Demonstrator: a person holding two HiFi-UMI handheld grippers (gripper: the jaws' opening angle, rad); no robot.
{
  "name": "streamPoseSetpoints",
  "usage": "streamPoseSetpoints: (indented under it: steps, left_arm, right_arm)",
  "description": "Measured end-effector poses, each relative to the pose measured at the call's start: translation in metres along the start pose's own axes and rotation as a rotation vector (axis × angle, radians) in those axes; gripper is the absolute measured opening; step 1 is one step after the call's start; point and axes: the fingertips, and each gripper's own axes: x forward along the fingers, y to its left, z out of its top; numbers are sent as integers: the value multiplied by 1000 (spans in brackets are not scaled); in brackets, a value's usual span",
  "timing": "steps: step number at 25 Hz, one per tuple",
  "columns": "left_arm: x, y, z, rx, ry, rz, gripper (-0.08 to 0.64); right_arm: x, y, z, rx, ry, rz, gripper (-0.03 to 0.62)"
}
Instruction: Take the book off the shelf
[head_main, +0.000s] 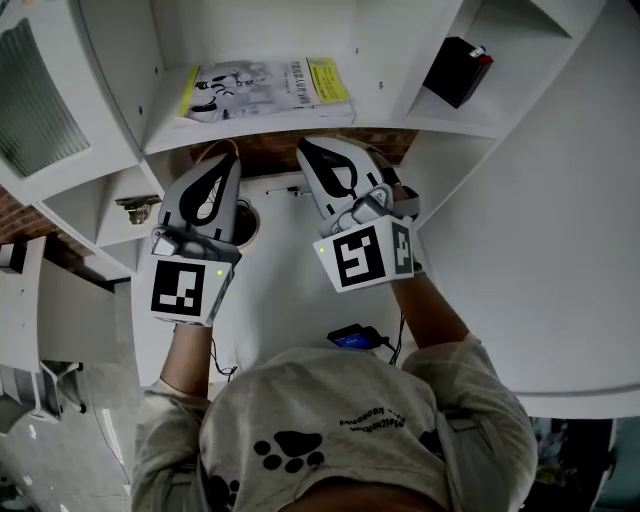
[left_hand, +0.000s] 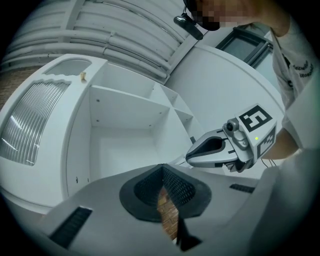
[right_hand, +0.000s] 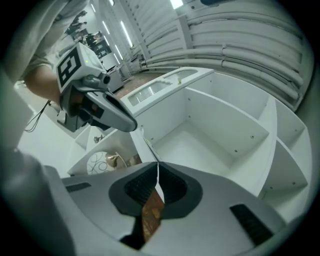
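Currently the book is lying flat, cover up, on a board of the white shelf, apart from both grippers. The left gripper is pointing at the front edge of that board, just below the left part of the book. Its jaws are pressing fully together and are holding nothing. The right gripper is hovering just beside it, below the middle of the book. Its jaws are sitting together as well, with only a thin slit between the pads, and they are empty. A black box is resting in the compartment to the right of the book.
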Motion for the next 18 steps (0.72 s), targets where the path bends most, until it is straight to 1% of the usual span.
streamPoseSetpoints:
  steps: [6,7,9,11,14,16,18]
  left_arm:
    - [7,-1,-3,23,21,-19,9]
    - [8,-1,-3,24,21,-19,9]
    - [10,-1,-3,27,22,-20,9]
    - [11,-2,-3,28,22,-22,9]
    - [11,-1,-5,19,26,-22,9]
    - [10,-1,-6,14,27,-22,9]
    - [10,0,-7,11,28,-21,9]
  right_arm:
    - [18,-10,-11,-143,86,40,21]
    - [22,-11,-15,-168,103,48,35]
    - [30,-12,-21,-209,137,78,139]
    - [36,-11,-25,-257,175,107,164]
    - [44,-12,-35,-362,251,127,201]
    - [49,-14,-41,-421,295,136,204]
    - [51,-14,-46,-446,332,160,202]
